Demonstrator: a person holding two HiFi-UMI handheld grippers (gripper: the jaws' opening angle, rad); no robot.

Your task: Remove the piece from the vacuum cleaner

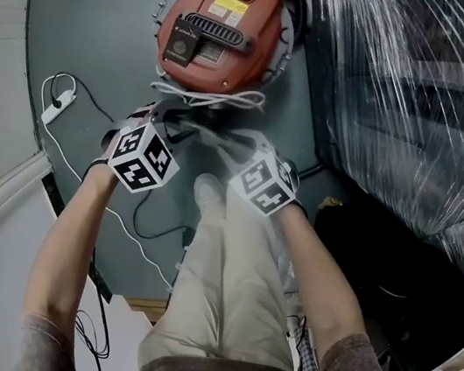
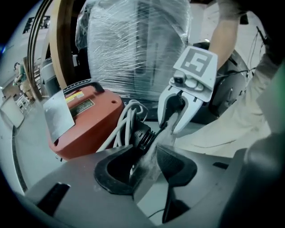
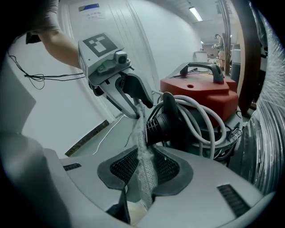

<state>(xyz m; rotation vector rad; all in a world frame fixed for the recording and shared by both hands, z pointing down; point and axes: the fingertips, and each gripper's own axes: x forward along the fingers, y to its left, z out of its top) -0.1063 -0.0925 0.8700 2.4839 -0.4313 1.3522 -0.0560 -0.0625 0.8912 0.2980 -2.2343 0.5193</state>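
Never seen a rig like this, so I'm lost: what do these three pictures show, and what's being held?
A person holds a hand-held gripper in each hand. The head view looks down from a camera on their head. The two gripper views come from cameras riding on the grippers. On the grey floor stands a round red vacuum cleaner with a coiled white cable. The left gripper and right gripper each pinch one whitish mesh strip between their fingers.

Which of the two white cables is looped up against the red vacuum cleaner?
The thick white cable, coiled at the near edge of the red vacuum cleaner. The thin white cord with a switch block trails loose over the floor at left.
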